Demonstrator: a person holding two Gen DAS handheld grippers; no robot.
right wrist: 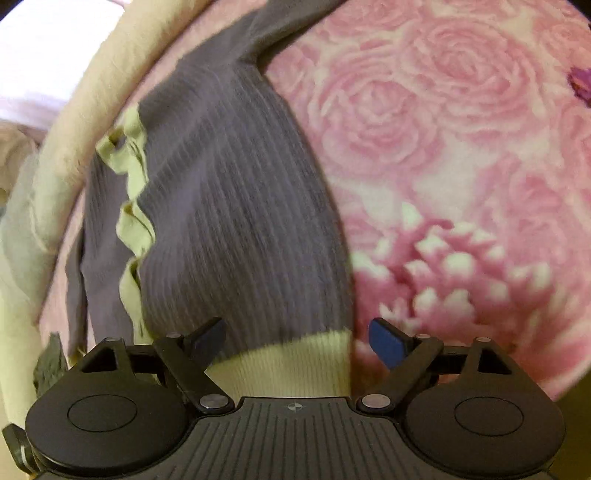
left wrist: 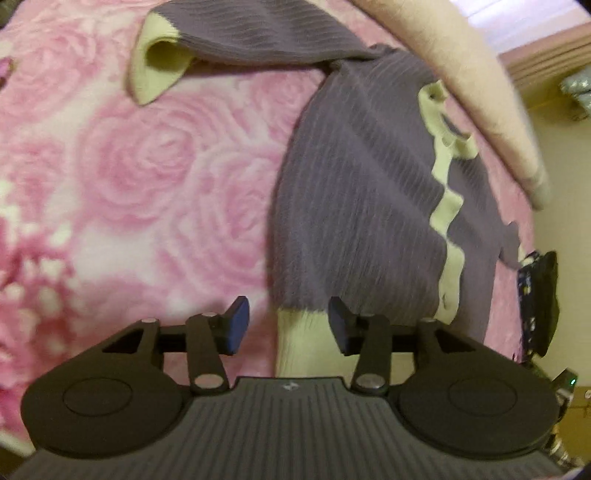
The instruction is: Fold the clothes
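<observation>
- The grey ribbed cardigan [left wrist: 354, 206] lies spread on a bed with a pink rose-print blanket [left wrist: 147, 166], one sleeve [left wrist: 229, 33] stretched out sideways.
- Left gripper [left wrist: 288, 325] — jaws spread, either side of the pale-green hem [left wrist: 299, 343], not pinching it.
- Right gripper [right wrist: 297, 341] — jaws spread wide over the same hem band, nothing held.

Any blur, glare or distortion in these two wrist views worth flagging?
Left wrist view: strong fisheye bending, rose blanket softly blurred, blown-out window top right. Right wrist view: same curvature, overexposed patch top left, grey ribbed sweater fairly sharp, blanket edges smeared.
</observation>
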